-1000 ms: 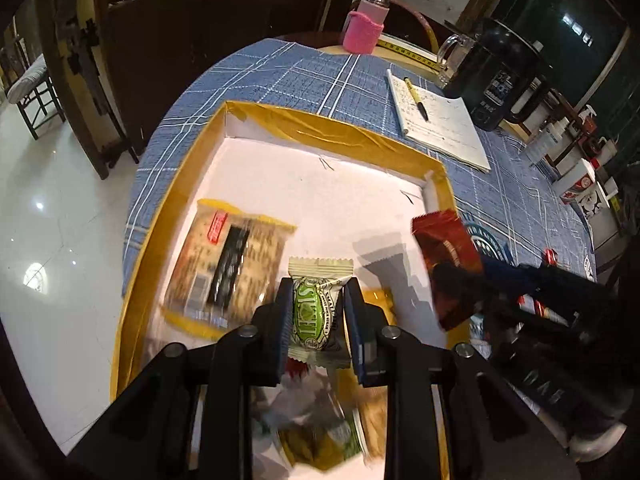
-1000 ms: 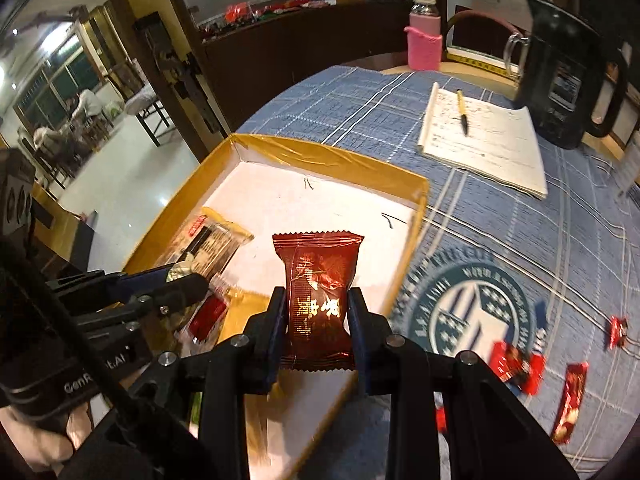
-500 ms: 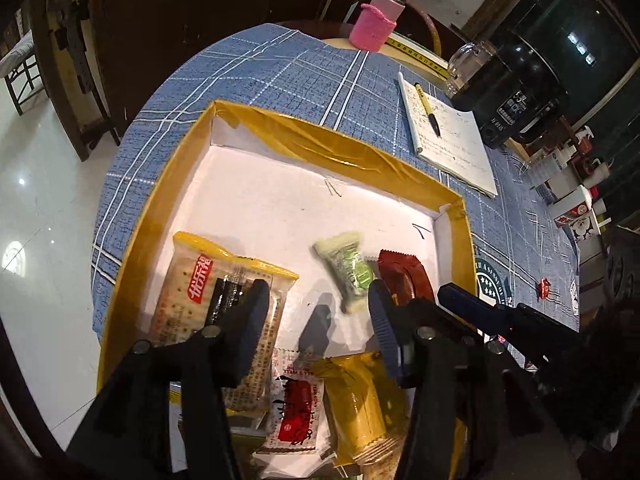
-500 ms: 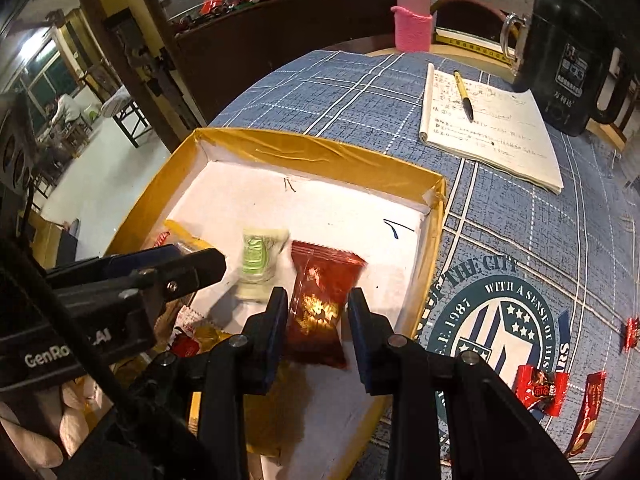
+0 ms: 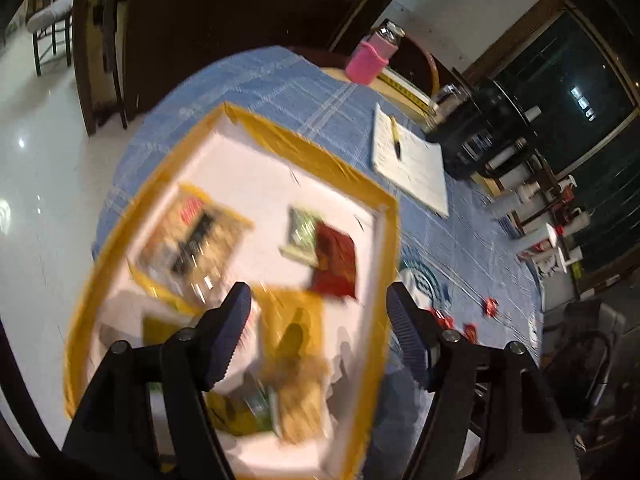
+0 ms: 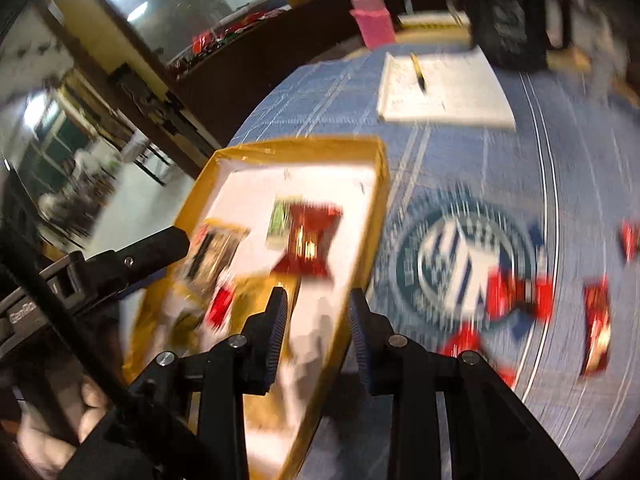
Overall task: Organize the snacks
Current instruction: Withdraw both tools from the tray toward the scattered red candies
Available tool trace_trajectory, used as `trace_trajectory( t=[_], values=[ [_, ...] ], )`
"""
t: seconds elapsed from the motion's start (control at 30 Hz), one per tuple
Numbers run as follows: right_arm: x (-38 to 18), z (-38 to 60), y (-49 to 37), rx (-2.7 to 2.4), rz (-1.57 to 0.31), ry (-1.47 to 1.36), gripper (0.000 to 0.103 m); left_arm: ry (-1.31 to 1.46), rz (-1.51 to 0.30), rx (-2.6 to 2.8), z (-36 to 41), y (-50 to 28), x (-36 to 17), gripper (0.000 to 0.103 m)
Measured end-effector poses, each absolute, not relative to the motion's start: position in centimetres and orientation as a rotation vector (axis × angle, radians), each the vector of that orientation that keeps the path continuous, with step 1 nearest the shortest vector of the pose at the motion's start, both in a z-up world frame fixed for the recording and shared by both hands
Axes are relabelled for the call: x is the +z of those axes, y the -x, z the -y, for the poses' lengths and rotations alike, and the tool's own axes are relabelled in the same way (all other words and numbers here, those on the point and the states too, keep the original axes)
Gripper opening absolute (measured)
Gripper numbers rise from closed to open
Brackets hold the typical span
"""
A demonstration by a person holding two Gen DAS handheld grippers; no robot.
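From the left wrist, the left gripper (image 5: 318,312) hangs above the shallow cardboard tray (image 5: 320,158), yellow tape along its rim and a white floor; its ribbed jaws have just been opening and stand spread with nothing between them. A glossy dark red packet (image 5: 334,262) lies flat in the tray against a small green packet (image 5: 301,227), near the right wall. From the right wrist, the right gripper (image 6: 317,316) shows narrow-set jaws that pinch nothing. Crinkly red candies (image 6: 516,290) lie scattered on the blue checked cloth of the worktop (image 6: 560,168), beside the tray.
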State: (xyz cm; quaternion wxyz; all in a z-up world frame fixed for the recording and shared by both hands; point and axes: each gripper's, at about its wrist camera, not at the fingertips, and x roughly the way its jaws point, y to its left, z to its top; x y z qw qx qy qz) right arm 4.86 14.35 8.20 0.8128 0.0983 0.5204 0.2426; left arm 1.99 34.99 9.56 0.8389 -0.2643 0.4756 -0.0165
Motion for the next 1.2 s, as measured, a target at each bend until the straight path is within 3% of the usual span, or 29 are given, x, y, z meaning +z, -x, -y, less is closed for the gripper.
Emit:
trace_trajectory(
  t=[0.37,0.5,0.63,0.8,1.0,1.2],
  values=[
    [6.3,-0.4,2.2,0.405,-1.183,-0.216,0.031,0.458,-0.955,0.031,-27.4,2.1,12.4,0.071],
    [6.8,8.2,3.0,0.257,-1.161,-0.200,0.031,0.205,-0.804,0.194,-23.5,4.6,15.7,0.071],
    [10.0,17.1,3.3,0.078,-1.073,-0.119,0.031,0.005,-0.634,0.276,-19.8,7.3,20.0,0.083],
    [17.2,24.3,0.8,-0.113,-0.911,0.214,0.031,0.027,-0.775,0.147,-18.5,6.3,20.7,0.084],
    [22.2,24.1,1.4,-0.126,-0.713,0.212,0.034,-0.055,-0.797,0.175,-15.3,7.5,21.7,0.084],
    [18.4,14.9,3.8,0.144,-0.754,0.087,0.034,-0.102,-0.759,0.235,-14.1,8.0,22.5,0.084]
  ],
)
